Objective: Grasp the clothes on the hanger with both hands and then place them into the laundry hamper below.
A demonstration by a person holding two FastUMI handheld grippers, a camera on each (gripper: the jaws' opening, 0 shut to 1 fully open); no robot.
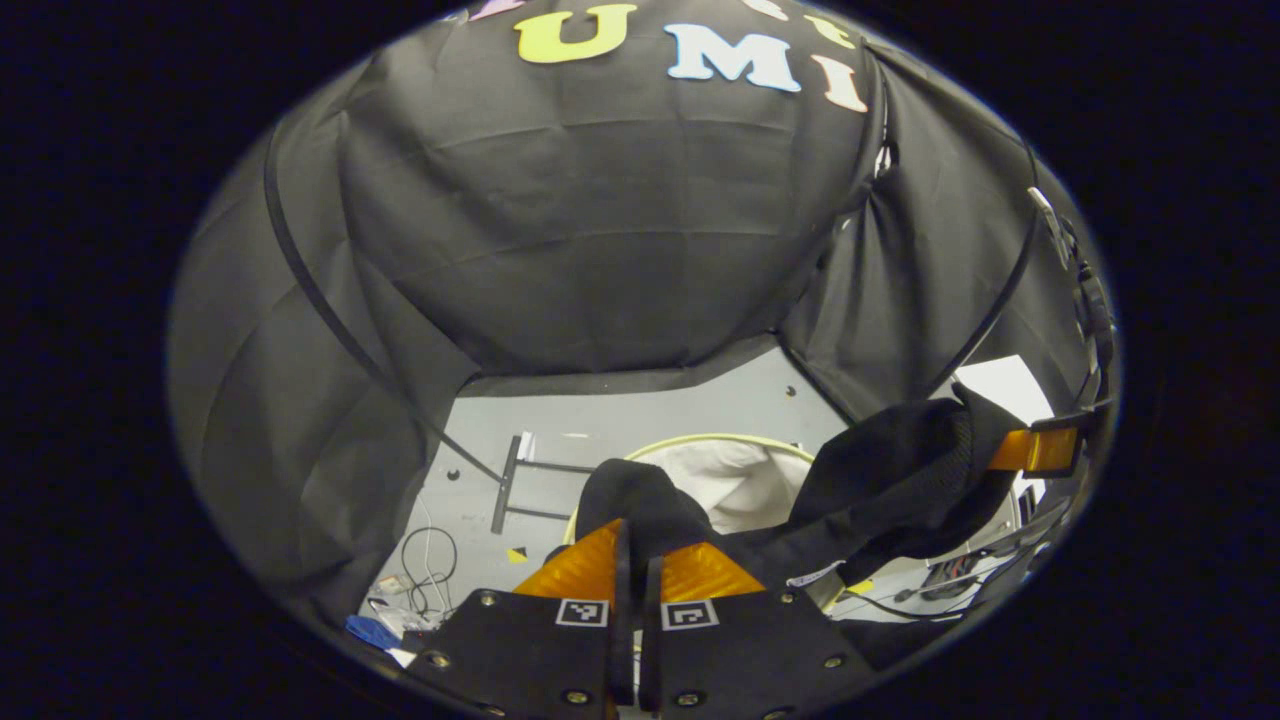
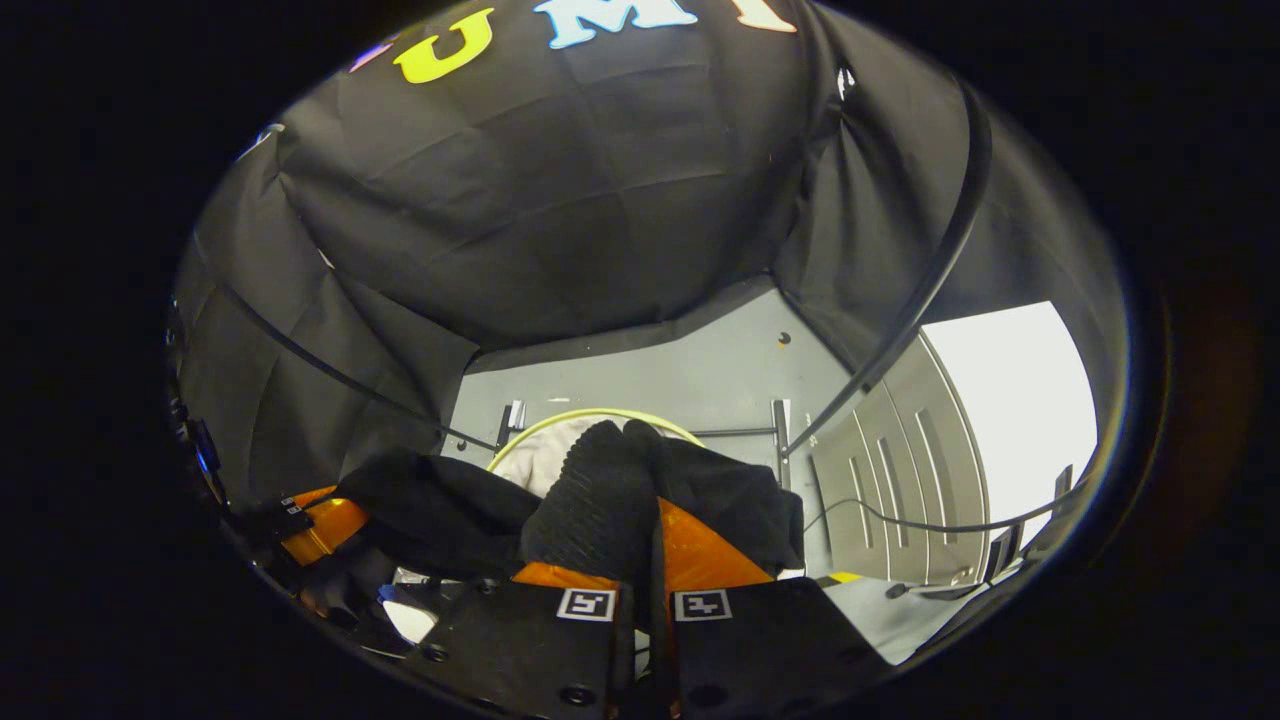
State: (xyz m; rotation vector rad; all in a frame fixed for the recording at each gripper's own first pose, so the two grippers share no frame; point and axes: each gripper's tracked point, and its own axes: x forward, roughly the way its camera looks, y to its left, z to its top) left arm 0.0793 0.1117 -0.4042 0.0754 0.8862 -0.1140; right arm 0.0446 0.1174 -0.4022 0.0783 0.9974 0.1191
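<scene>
A black garment (image 1: 880,480) hangs stretched between both grippers, above a laundry hamper (image 1: 730,475) with a pale yellow rim and white lining on the floor. My left gripper (image 1: 637,545) is shut on one end of the cloth, which bunches over its fingertips. In the left gripper view the right gripper (image 1: 1040,450) pinches the other end at the right. In the right gripper view, my right gripper (image 2: 650,540) is shut on a ribbed part of the garment (image 2: 600,500). The left gripper (image 2: 320,525) holds the far end at the lower left there. The hamper's rim (image 2: 560,418) curves just behind the cloth.
The floor (image 1: 640,400) is grey. A black metal stand base (image 1: 515,480) lies left of the hamper, with another leg (image 2: 778,430) to its right. Loose cables (image 1: 430,570) lie at the lower left. Grey cabinet doors (image 2: 900,450) stand at the right.
</scene>
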